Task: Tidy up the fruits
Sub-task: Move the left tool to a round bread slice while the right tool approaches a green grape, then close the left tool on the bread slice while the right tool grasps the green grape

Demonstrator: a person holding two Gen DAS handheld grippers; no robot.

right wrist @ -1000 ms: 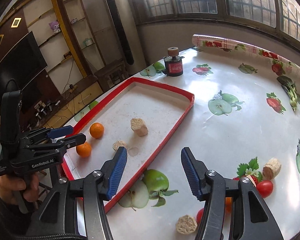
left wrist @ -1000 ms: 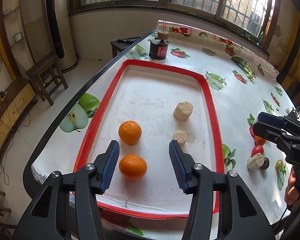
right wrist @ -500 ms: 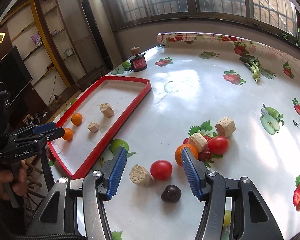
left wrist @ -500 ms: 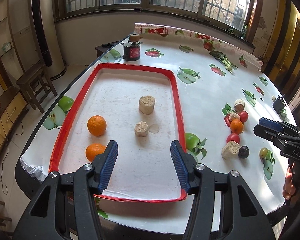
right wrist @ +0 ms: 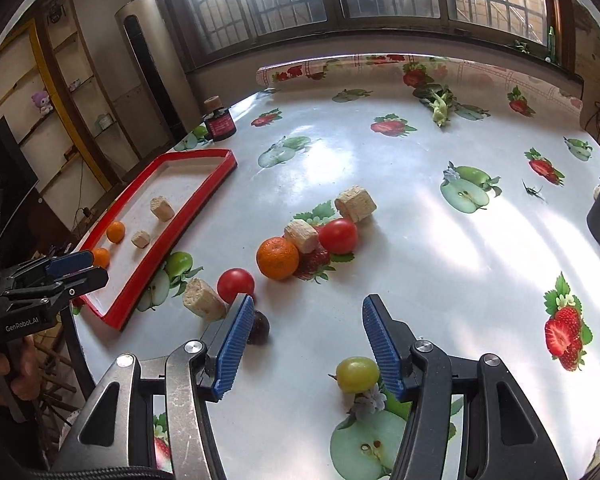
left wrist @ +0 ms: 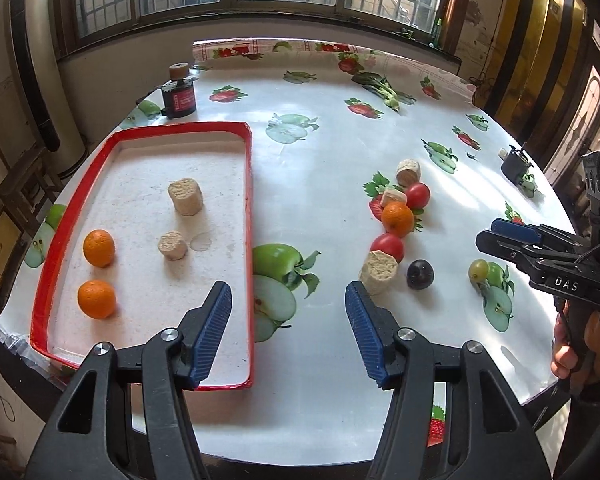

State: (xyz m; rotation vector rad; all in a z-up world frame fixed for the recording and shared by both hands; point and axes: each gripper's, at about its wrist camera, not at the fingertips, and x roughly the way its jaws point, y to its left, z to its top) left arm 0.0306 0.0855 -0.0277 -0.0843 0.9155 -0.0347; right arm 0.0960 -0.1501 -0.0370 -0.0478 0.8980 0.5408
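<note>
With both claws released and empty, the green grape (right wrist: pixel 357 374) lies just inside the right claw (right wrist: pixel 306 350)'s right finger; left claw (left wrist: pixel 288 330), jaws just widened, hangs farther off.

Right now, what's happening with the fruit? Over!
Left gripper open, jaws just widened, empty. Right gripper open over green grape. Two oranges in red tray. Nothing blocking.
</note>
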